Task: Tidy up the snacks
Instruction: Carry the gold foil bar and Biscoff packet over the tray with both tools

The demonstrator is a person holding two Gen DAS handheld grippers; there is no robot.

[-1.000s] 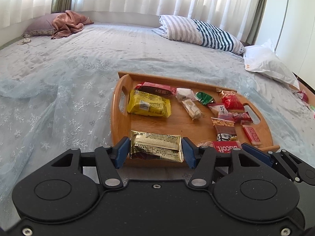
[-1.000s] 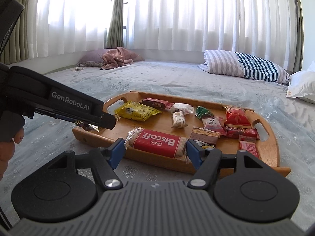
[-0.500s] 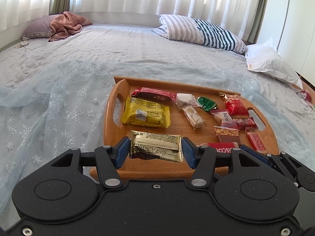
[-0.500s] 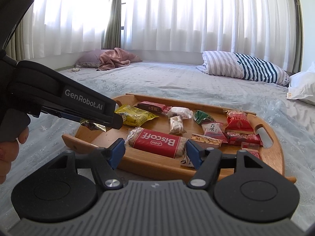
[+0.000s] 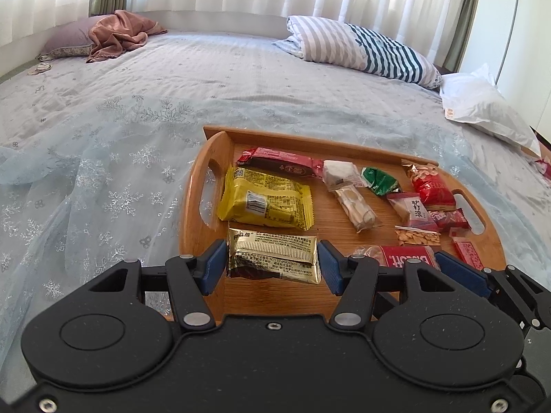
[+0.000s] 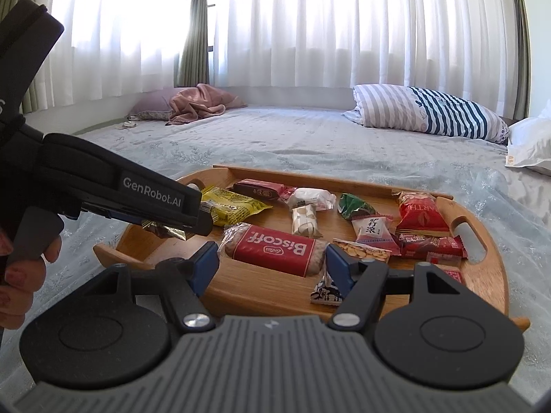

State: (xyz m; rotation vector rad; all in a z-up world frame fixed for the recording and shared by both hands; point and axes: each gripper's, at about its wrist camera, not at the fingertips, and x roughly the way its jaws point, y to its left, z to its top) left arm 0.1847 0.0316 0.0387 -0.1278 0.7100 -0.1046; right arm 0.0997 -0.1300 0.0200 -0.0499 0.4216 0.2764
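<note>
A wooden tray (image 5: 193,199) (image 6: 496,268) lies on the bed with several snack packets in it. My left gripper (image 5: 272,265) is shut on a gold foil packet (image 5: 273,256) and holds it over the tray's near left part, just in front of a yellow packet (image 5: 265,203). My right gripper (image 6: 272,261) is shut on a red Biscoff packet (image 6: 275,249) over the tray's near middle. The left gripper's body (image 6: 113,192) shows in the right wrist view, with the gold packet (image 6: 163,231) under its tip. The Biscoff packet (image 5: 406,258) shows in the left wrist view.
The tray also holds a dark red bar (image 5: 279,161), a white packet (image 5: 341,172), a green packet (image 5: 380,180) and red packets (image 5: 430,186). A small black-and-white wrapper (image 6: 325,292) lies near the front rim. A striped pillow (image 5: 365,50), a white pillow (image 5: 482,110) and a pink blanket (image 5: 120,34) lie further back.
Both grippers have moved forward over the tray with their packets still held. The tray now lies closer and fills more of both views.
</note>
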